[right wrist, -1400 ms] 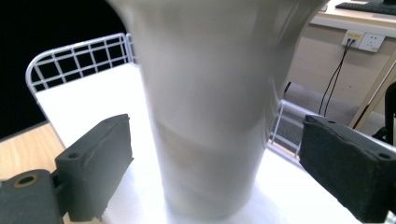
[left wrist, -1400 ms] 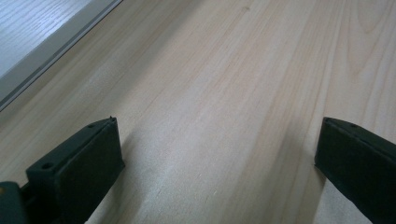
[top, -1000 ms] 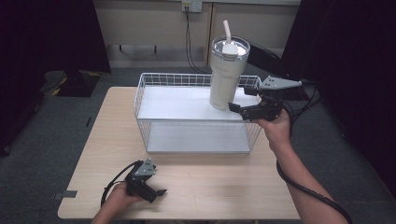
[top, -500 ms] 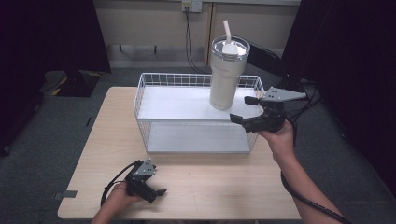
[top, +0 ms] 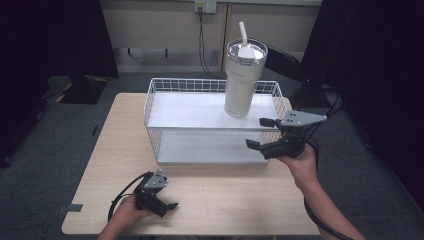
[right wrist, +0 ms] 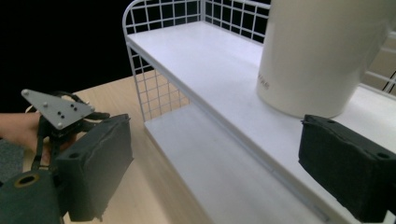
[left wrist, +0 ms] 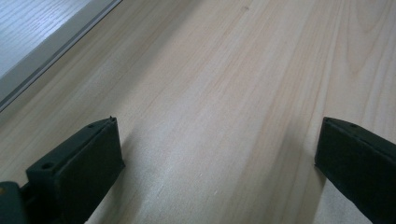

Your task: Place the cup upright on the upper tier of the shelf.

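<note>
A cream tumbler point(top: 241, 80) with a lid and straw stands upright on the right of the top shelf of a white wire rack point(top: 200, 114). My right gripper point(top: 255, 133) hovers open at the rack's front right corner, a short way from the tumbler, with nothing between its jaws. In the right gripper view the tumbler point(right wrist: 322, 51) rises just beyond the right jaw, clear of my right gripper point(right wrist: 215, 172). My left gripper point(top: 167, 202) rests open on the table point(top: 225, 200) near the front left edge. Bare wood lies under my left gripper point(left wrist: 217, 163).
The rack's lower shelf point(top: 210, 147) is bare, as is the left part of the top shelf point(right wrist: 210, 60). The left gripper's grey plate point(right wrist: 58, 111) shows far off in the right gripper view. Cables and dark curtains lie beyond the table.
My right gripper has drawn back from the tumbler's base toward the table's front right. The tumbler stays on the top shelf. The left gripper has not moved.
</note>
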Demonstrator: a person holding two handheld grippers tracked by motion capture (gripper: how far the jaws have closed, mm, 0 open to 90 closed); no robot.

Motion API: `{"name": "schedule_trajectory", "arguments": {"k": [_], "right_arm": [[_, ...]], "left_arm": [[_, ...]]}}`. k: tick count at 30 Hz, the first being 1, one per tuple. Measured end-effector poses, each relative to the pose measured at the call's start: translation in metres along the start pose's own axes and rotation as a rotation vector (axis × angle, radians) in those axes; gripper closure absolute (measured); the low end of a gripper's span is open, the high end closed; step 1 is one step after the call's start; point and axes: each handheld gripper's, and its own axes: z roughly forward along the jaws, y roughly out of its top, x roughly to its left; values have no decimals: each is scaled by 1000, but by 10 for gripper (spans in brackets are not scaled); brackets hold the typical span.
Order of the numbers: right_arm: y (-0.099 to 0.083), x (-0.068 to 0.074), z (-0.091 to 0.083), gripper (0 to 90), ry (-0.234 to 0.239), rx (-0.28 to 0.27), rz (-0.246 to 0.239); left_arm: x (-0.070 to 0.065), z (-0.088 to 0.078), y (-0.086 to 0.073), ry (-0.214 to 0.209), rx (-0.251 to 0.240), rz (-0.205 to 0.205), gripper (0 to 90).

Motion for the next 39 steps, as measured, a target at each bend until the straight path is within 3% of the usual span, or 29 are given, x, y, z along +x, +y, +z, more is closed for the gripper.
{"name": "schedule_trajectory", "arguments": {"k": [14, 29, 39], "right_arm": [[-29, 13, 7, 94, 54, 35, 0], [-67, 16, 14, 94, 96, 52, 47], [-105, 21, 21, 94, 112, 95, 71]], "left_arm": [[0, 0, 0, 0, 0, 0, 1], [0, 0, 0, 0, 0, 0, 1], [0, 0, 0, 0, 0, 0, 1]]}}
